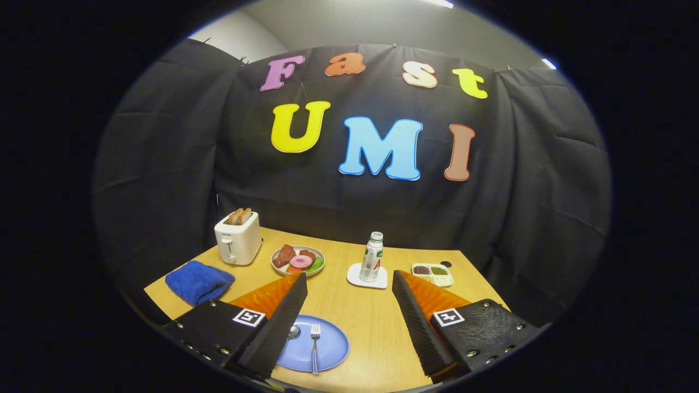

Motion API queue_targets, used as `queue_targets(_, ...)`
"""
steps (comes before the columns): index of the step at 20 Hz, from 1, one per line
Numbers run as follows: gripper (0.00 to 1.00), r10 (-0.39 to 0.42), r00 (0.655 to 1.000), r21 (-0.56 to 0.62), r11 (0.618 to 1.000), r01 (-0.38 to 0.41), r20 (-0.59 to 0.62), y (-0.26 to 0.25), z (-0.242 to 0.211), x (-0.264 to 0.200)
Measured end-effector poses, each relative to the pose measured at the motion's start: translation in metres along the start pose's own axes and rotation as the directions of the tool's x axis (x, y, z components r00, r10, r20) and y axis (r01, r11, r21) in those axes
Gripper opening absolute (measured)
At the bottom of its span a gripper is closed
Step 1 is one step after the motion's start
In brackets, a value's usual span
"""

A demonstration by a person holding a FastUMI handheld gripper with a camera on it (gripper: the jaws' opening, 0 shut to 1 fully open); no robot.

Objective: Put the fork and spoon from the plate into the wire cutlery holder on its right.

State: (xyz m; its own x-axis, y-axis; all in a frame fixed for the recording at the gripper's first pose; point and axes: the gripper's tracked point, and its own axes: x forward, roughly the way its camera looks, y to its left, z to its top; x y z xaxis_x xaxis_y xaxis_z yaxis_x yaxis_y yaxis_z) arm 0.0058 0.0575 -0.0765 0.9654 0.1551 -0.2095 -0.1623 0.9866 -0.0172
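A blue plate point(330, 349) lies on the wooden table just inside my left finger. On it rests a fork point(315, 346) with a checked handle, tines pointing away from me. Left of the fork, the spoon point(294, 331) peeks out with only its bowl showing; my left finger hides the rest. My gripper point(349, 284) hovers above the near part of the table, open, with nothing between its fingers. The plate sits low between the fingers, toward the left one.
Beyond the fingers stand a white toaster point(237, 240) with toast, a plate of food point(298, 260), a bottle point(372, 257) on a white coaster, and a small white tray point(432, 274) with compartments. A blue cloth point(199, 281) lies at the left. Bare table point(371, 327) lies right of the plate.
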Motion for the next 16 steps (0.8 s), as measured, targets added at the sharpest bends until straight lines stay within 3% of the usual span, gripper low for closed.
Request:
queue_targets(5,0.9,0.045,0.983,-0.054,0.997,-0.055,-0.176,0.019,-0.055,0.022)
queue_targets(9,0.58,0.098,0.927,-0.076,0.988,-0.134,-0.363,0.039,-0.108,0.031)
queue_targets(10,0.52,0.109,0.91,-0.078,0.985,-0.152,-0.4,0.041,-0.119,0.031)
queue_targets(11,0.52,0.123,0.896,-0.077,0.982,-0.171,-0.426,0.045,-0.128,0.032)
queue_targets(13,0.26,0.137,0.854,-0.075,0.977,-0.2,-0.501,0.049,-0.154,0.034)
queue_targets(16,0.23,0.177,0.791,-0.041,0.968,-0.247,-0.586,0.059,-0.184,0.035)
